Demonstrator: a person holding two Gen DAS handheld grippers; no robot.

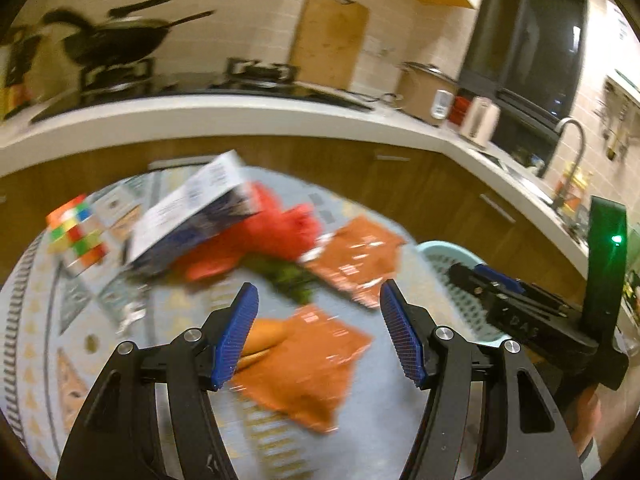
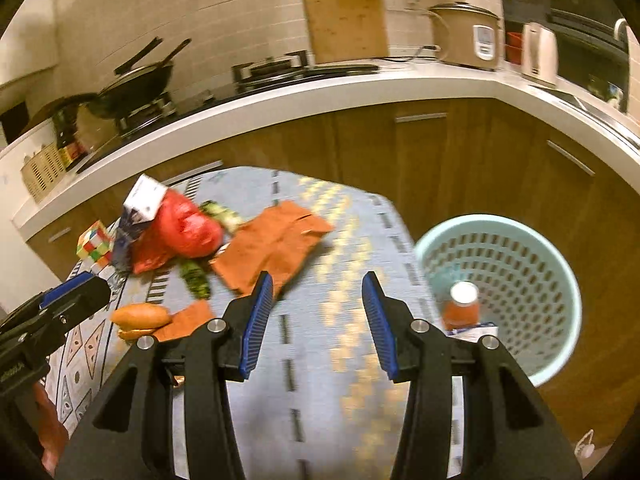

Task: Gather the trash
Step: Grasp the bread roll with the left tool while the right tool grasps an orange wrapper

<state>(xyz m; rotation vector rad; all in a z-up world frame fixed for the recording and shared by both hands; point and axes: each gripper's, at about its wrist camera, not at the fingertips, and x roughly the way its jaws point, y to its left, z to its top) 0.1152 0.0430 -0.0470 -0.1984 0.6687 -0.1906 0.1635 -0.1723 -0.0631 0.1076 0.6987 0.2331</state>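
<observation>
Carton (image 1: 188, 212) tilted up on the bench (image 2: 320, 360), long axis slanting toward the counter, white and dark blue, leaning on a red bag (image 2: 180, 232). Orange wrappers (image 1: 308, 364) flat nearby, bin (image 2: 500, 292) just beside the bench. Left gripper (image 1: 318, 332) and right gripper (image 2: 318, 324) fingers both apart, gripping nothing.

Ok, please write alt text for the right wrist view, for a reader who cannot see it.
The right gripper, open and empty, hangs over a patterned table. A mint basket at right holds an orange bottle. Orange paper, a red bag, a bun and a puzzle cube lie at left.
</observation>
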